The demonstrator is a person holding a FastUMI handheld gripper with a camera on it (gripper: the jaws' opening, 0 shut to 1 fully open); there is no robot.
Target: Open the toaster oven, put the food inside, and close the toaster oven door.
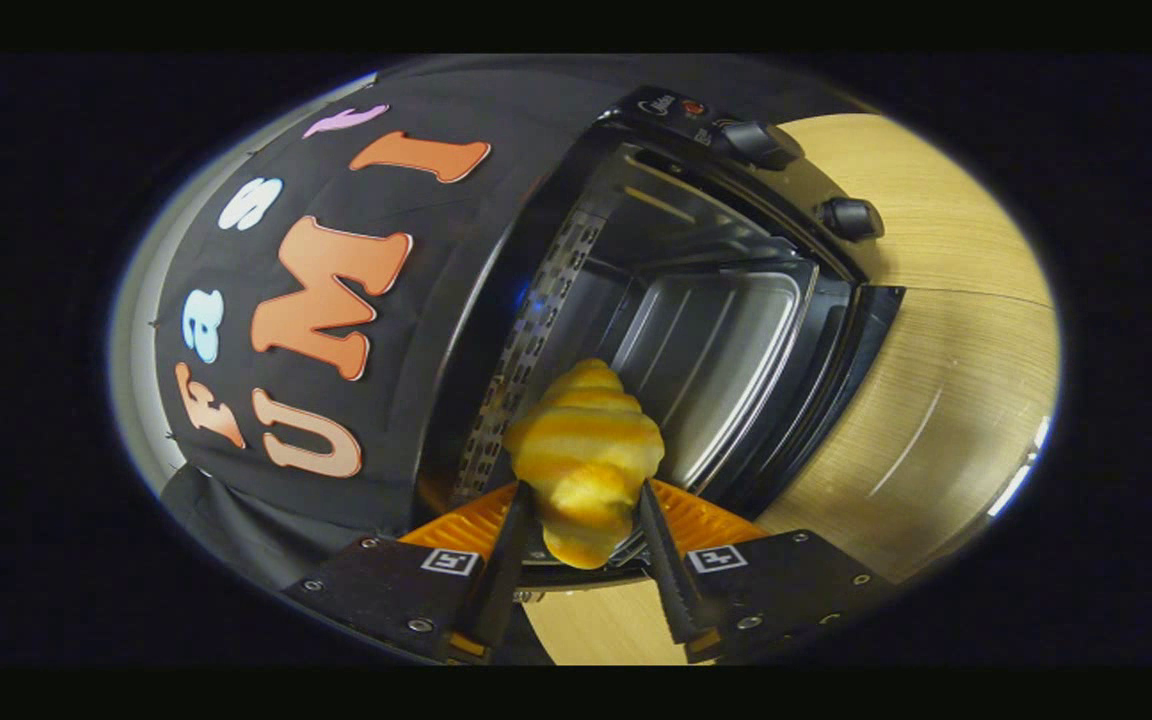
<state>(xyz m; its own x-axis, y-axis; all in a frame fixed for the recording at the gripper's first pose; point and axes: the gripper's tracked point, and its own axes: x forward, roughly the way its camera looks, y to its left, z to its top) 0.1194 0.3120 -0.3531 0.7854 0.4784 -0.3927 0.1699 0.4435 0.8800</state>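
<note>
Wood-grain table (pixel 946 400) carries the toaster oven (pixel 736 300), door already down. Between my fingers, my gripper (pixel 584 520) clamps the croissant (pixel 584 455) at the oven's mouth, above the tray (pixel 716 370). It's soft, so squeezing harder could crush it, and a tilted entry could snag the perforated side wall (pixel 531 340).

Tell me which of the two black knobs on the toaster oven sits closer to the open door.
The knob next to the wooden table is closer to the door. The other knob sits farther along the control panel, by the small red light. The gripper holds the croissant.
</note>
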